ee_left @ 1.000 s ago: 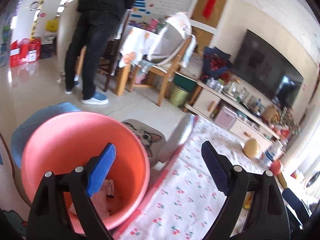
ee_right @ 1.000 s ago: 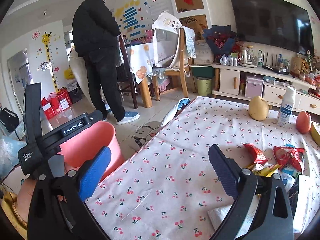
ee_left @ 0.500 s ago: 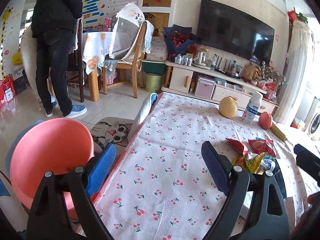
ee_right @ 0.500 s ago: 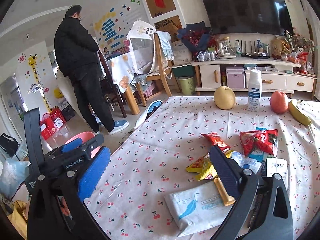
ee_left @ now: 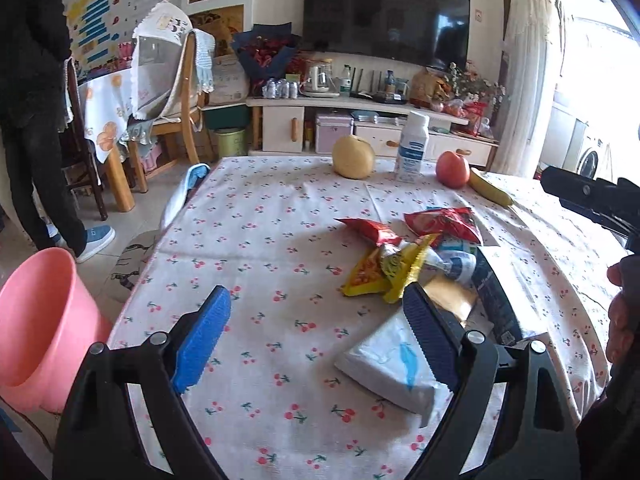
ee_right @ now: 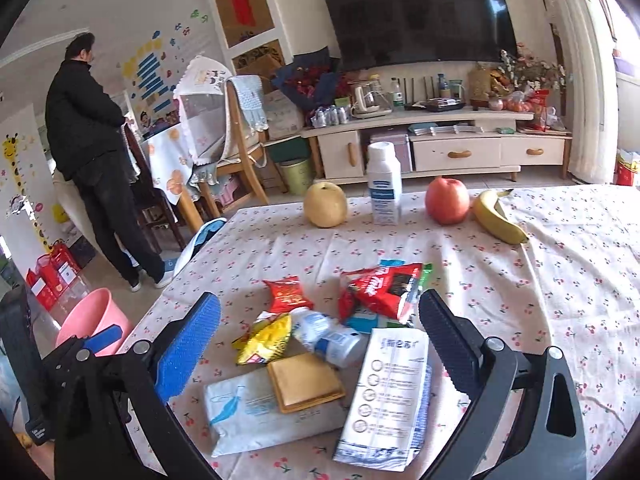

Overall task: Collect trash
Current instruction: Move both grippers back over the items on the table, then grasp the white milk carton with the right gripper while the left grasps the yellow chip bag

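A pile of trash lies on the cherry-print tablecloth [ee_right: 560, 280]: a small red wrapper [ee_right: 288, 294], a red snack bag [ee_right: 384, 288], a yellow wrapper [ee_right: 266, 338], a crushed bottle [ee_right: 332, 334], a brown square [ee_right: 304, 380], a white tissue pack [ee_right: 256, 412] and a white pouch [ee_right: 388, 392]. My right gripper [ee_right: 320, 320] hangs open just above and before this pile, holding nothing. My left gripper [ee_left: 316, 320] is open and empty over bare cloth, left of the tissue pack [ee_left: 396, 368] and yellow wrapper [ee_left: 384, 272]. A pink bucket [ee_left: 40, 320] stands on the floor at the table's left edge.
A pear [ee_right: 325, 204], a white bottle [ee_right: 384, 184], an apple [ee_right: 447, 200] and a banana [ee_right: 498, 220] stand along the table's far side. A person in black [ee_right: 88, 152] stands by chairs at the left. A TV cabinet [ee_right: 440, 148] lines the back wall.
Both grippers have swung right, away from the pink bucket and over the table. The trash pile now sits in front of them. Both stay open and empty.
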